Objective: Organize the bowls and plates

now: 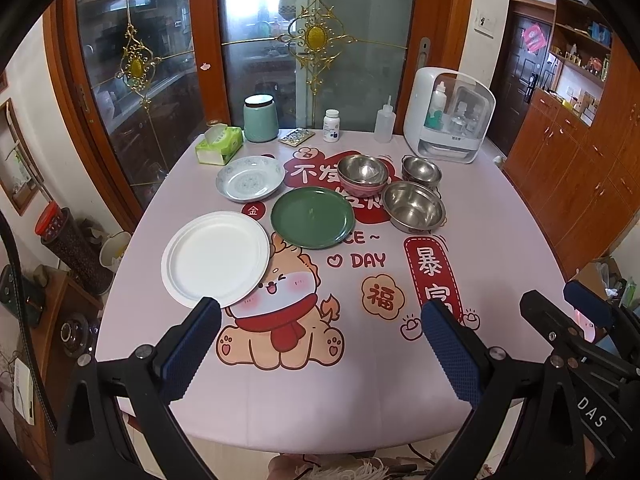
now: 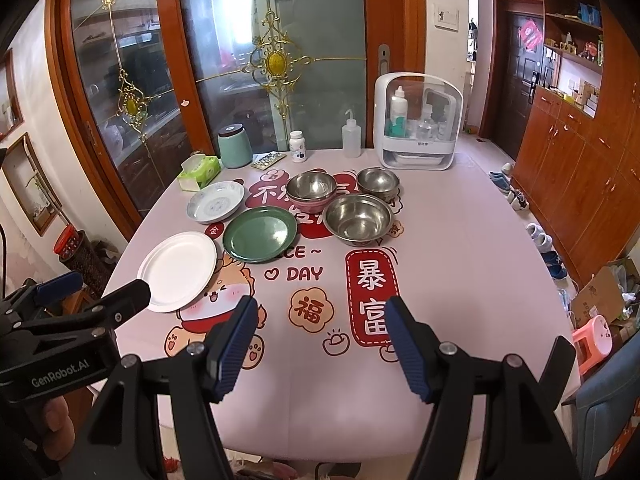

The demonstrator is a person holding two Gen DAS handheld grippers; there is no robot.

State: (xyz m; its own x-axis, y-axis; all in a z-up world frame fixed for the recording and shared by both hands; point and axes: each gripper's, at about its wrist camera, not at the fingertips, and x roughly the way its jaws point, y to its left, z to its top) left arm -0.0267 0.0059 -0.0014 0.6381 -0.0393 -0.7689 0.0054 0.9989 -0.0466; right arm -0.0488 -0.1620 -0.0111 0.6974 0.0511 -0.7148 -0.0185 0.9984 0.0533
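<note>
Both tools hung released over the bench's near edge; the white plate (image 1: 216, 258) lay nearest the left tool (image 1: 320, 344), right tool (image 2: 320, 340) farther.

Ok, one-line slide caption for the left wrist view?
Open left tongs hover over the table, facing white plate, green plate and steel bowls.

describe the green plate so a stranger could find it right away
On the pink table, look near the middle, just this side of the steel bowls. The green plate lies between a white plate and those bowls; it is the only dark green dish.
</note>
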